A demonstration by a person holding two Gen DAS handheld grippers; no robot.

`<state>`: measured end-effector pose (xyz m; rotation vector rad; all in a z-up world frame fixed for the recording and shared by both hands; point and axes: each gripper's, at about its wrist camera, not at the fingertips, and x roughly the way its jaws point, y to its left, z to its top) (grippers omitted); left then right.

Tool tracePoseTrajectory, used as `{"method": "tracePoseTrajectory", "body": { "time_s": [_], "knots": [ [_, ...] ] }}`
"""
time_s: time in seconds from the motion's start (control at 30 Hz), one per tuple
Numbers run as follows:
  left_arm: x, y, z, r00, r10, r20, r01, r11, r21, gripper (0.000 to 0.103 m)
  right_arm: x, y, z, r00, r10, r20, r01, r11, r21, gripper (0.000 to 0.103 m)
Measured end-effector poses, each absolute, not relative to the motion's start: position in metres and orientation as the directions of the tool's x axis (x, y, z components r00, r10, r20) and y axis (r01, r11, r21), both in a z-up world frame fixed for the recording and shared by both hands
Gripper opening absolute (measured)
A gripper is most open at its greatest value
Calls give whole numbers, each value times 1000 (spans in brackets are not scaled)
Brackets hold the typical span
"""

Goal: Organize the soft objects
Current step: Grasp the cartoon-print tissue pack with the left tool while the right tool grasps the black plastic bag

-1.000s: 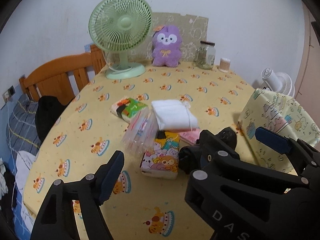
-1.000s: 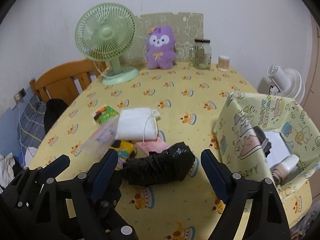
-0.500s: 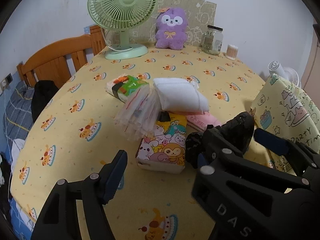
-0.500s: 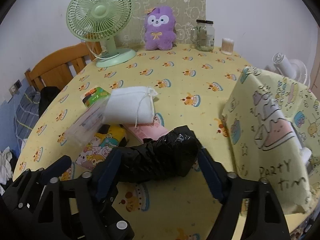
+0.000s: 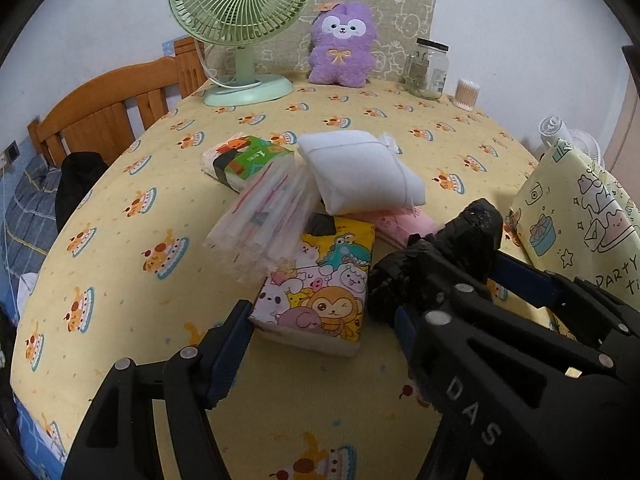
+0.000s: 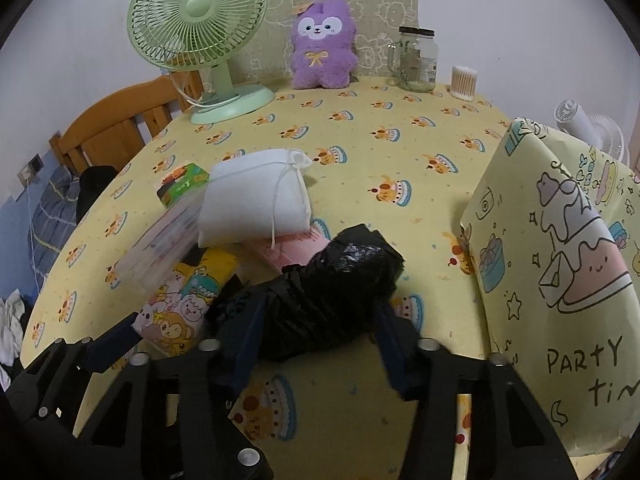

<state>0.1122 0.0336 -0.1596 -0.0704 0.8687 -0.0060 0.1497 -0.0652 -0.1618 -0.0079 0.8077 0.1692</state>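
A black plastic-bag roll (image 6: 336, 300) lies on the yellow tablecloth (image 6: 380, 152); it also shows in the left wrist view (image 5: 452, 256). My right gripper (image 6: 320, 320) is open with its jaws on either side of the roll. My left gripper (image 5: 320, 320) is open and empty, just before a cartoon tissue pack (image 5: 320, 284). Behind lie a clear sleeve pack (image 5: 264, 220), a white pouch (image 5: 360, 172), a pink pack (image 5: 404, 224) and a green tissue pack (image 5: 244, 160). A yellow "party time" bag (image 6: 560, 260) stands to the right.
At the table's back stand a green fan (image 6: 200, 40), a purple plush (image 6: 322, 44), a glass jar (image 6: 416, 60) and a cotton-swab pot (image 6: 464, 82). A wooden headboard (image 5: 100, 112) and bedding are to the left. A white fan (image 6: 592, 132) stands behind the bag.
Both grippers moved forward and down toward the pile. The right gripper's jaws now flank the black roll, narrower than before.
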Motion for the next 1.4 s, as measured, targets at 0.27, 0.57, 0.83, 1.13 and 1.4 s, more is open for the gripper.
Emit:
{"method": "tracePoseTrajectory", "body": {
  "time_s": [0.27, 0.57, 0.83, 1.13, 1.4],
  "knots": [
    [116, 35, -162, 650, 0, -760, -44, 998, -37, 85, 149, -67, -161, 686, 142, -713, -148, 988, 54, 42],
    [119, 34, -163, 650, -38, -759, -16, 998, -63, 51, 148, -72, -159, 690, 135, -711, -133, 989, 59, 40],
    [111, 33, -160, 652, -55, -757, -9, 997, -81, 47, 142, -73, -156, 691, 138, -709, -139, 989, 58, 37],
    [97, 28, -149, 674, -43, -737, -10, 998, -67, 47, 126, -76, -147, 709, 148, -690, -146, 987, 63, 36],
    [84, 26, -135, 698, -30, -716, -16, 998, -57, 47, 113, -79, -133, 729, 162, -665, -154, 986, 71, 36]
  ]
}}
